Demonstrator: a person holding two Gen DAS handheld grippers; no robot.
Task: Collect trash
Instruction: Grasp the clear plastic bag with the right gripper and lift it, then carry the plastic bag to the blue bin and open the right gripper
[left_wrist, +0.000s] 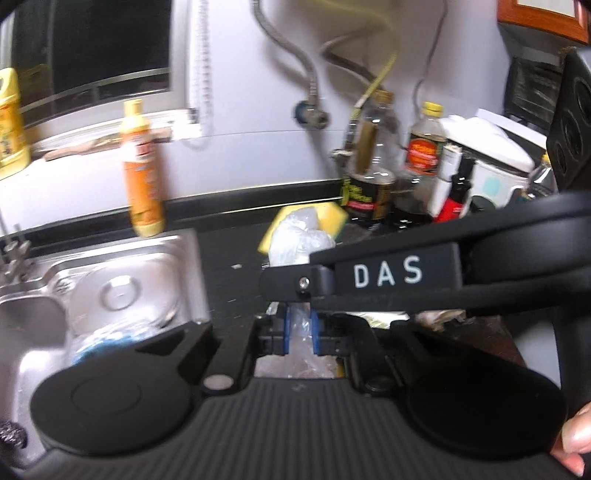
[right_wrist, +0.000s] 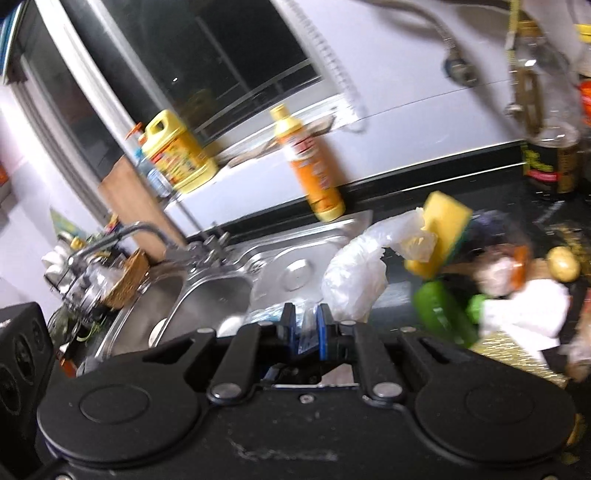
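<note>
Item: clear plastic bag (left_wrist: 301, 326), pinched thinly by both closed hand-held grippers, left (left_wrist: 300, 330) and right (right_wrist: 306, 332), carried above the sink-side edge of the surface (left_wrist: 229, 251). Risk: film slipping or tearing.

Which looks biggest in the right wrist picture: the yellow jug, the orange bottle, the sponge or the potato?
1. yellow jug and orange bottle: about alike, so no ranking.
3. sponge, though it sits nearer the camera.
4. potato, clearly smallest.
</note>
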